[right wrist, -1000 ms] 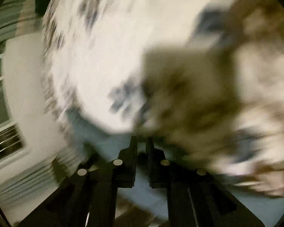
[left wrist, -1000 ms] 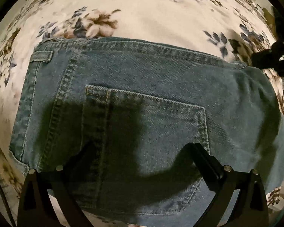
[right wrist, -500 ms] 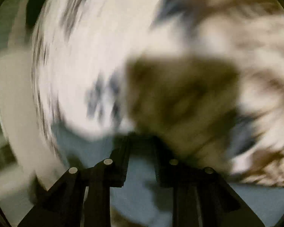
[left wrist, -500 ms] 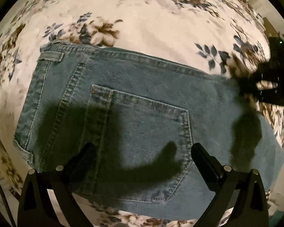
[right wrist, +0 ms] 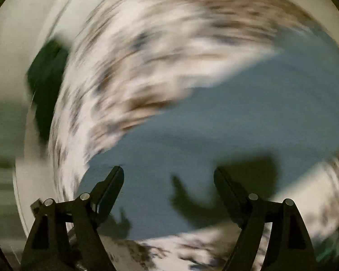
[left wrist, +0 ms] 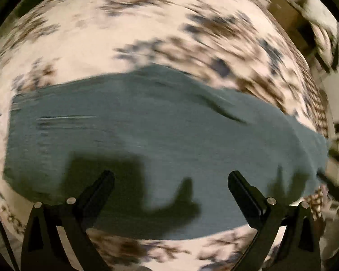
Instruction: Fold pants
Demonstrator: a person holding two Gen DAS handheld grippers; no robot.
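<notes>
Both hand-held grippers are empty rn, so we're between folds imo. Left hand-held gripper (left wrist: 170, 178) hangs over the pants (left wrist: 147, 122) with jaws spread wide, nothing pinched, just its shadow on the denim. Right hand-held gripper (right wrist: 168, 174) has just been opening up; jaws now stand wide apart with only flat denim under the gap, nothing between the pads, so it has let go.

Pants lie flat on the floral bedspread (left wrist: 147, 27), a bed by the look of it, not a desk. In the left view they make one compact blue-green block with bedspread showing on every side, so at least one fold looks done. Everything's motion-blurred tho, so I can't count layers or pick out seams or pockets. There's a ridge or crease (left wrist: 223, 110) running toward the right end, so that side isn't lying smooth.

What's left, best guess: prob one more fold to shorten the block, plus flattening that ridge. Can't tell if the leg ends line up, too smeared.
</notes>
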